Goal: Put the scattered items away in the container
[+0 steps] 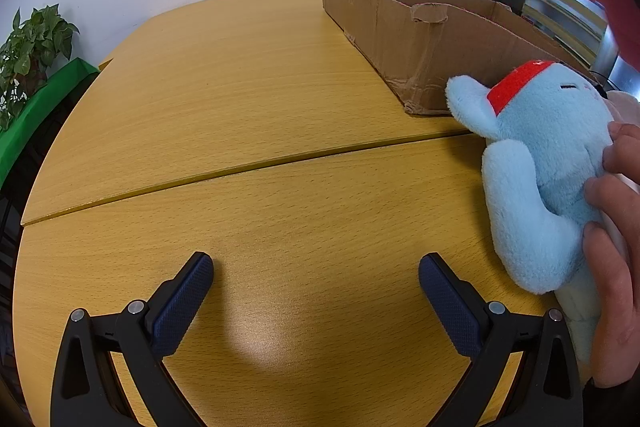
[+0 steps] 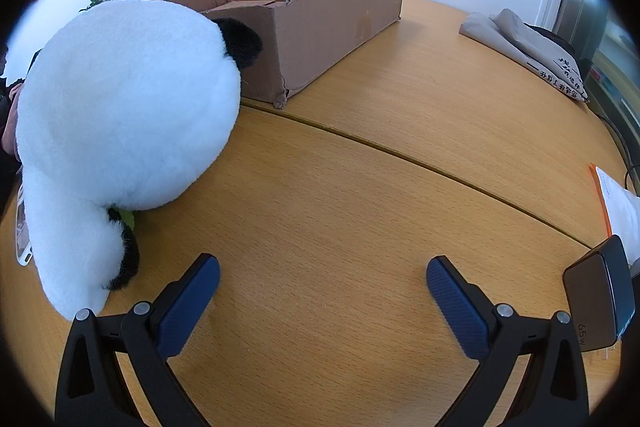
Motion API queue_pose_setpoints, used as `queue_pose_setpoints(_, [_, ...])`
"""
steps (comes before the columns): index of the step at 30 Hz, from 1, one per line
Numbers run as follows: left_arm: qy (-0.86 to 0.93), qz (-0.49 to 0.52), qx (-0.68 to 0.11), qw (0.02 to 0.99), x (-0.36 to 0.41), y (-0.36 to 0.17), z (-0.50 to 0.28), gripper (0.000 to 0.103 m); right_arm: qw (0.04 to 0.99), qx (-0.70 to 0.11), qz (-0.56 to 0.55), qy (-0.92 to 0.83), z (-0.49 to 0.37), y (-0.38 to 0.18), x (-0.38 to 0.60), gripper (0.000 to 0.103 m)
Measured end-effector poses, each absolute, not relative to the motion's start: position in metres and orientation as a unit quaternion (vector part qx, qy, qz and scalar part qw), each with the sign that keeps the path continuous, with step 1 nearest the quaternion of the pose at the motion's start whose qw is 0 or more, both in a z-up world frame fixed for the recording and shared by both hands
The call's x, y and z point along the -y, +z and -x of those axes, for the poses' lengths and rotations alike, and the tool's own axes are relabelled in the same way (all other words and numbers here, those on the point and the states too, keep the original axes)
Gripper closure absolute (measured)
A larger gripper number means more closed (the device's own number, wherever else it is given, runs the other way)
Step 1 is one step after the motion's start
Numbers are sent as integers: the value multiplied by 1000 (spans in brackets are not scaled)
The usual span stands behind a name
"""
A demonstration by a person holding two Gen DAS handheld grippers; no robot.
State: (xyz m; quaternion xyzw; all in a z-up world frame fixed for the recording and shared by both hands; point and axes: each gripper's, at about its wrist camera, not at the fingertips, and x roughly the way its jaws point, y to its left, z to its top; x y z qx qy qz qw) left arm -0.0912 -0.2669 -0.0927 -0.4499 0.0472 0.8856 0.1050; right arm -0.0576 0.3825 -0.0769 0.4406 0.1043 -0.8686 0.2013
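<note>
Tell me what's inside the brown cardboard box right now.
In the right wrist view, the brown cardboard box shows only a folded cardboard flap inside its near end. The white plush panda and the box's own walls hide the rest of the floor.

Left gripper (image 1: pixel 316 269): jaws spread wide, nothing between them, above bare wooden table (image 1: pixel 240 107). Blue plush toy (image 1: pixel 540 167) with red headband lies at right, touching the cardboard box (image 1: pixel 420 39). A bare hand (image 1: pixel 612 247) grips the plush from the right. Potted plant (image 1: pixel 32 51) at far left.
</note>
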Motion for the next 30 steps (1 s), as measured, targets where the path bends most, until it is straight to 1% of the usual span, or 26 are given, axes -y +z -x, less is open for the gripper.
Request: queue_pose_setpoints(30, [886,450,-47,105,266,-92,87,0,201,-104,-441,-869,58,-77,-382,0])
